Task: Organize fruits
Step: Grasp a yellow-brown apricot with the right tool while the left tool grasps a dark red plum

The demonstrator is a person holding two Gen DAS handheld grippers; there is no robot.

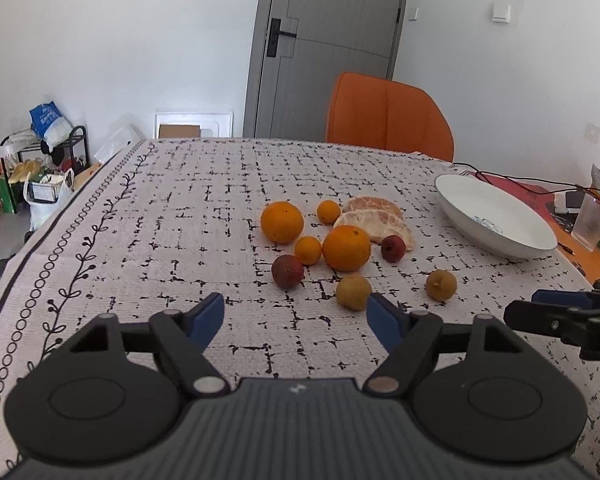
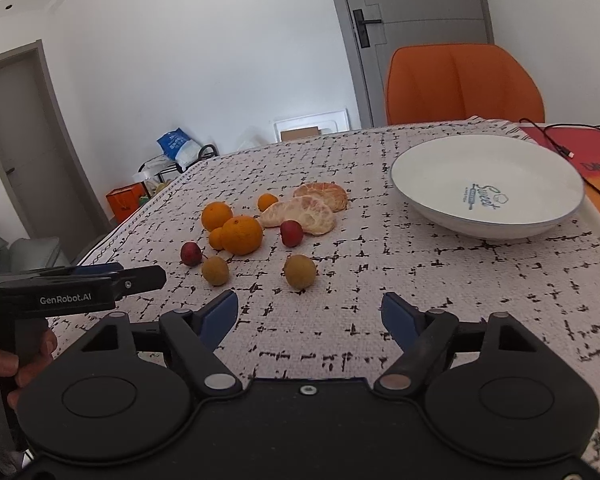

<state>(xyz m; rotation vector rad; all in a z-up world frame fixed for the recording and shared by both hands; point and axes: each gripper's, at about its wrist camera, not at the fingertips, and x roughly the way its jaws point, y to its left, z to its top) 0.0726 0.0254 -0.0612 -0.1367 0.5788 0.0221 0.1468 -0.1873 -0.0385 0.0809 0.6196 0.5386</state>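
2 round brown-yellow fruits (image 2: 299, 271) nearest the empty, parted left gripper (image 1: 296, 316) and right gripper (image 2: 309, 314), well short of the white ceramic bowl (image 2: 540, 224), could be nudged rolling into the cluster by an off-centre pinch.

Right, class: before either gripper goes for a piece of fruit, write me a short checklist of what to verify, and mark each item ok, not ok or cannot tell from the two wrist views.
1. White plate holds nothing, ready for fruit: ok.
2. Left gripper open, nothing between the fingers: ok.
3. Right gripper open, nothing between the fingers: ok.
4. Nearest brownish fruit stands apart from the others, ahead of the right gripper: ok.
5. Second brownish fruit has room for both left fingers: not ok, the right finger's tip already overlaps it in the left wrist view.
6. Peeled citrus halves firm enough to grip: cannot tell.
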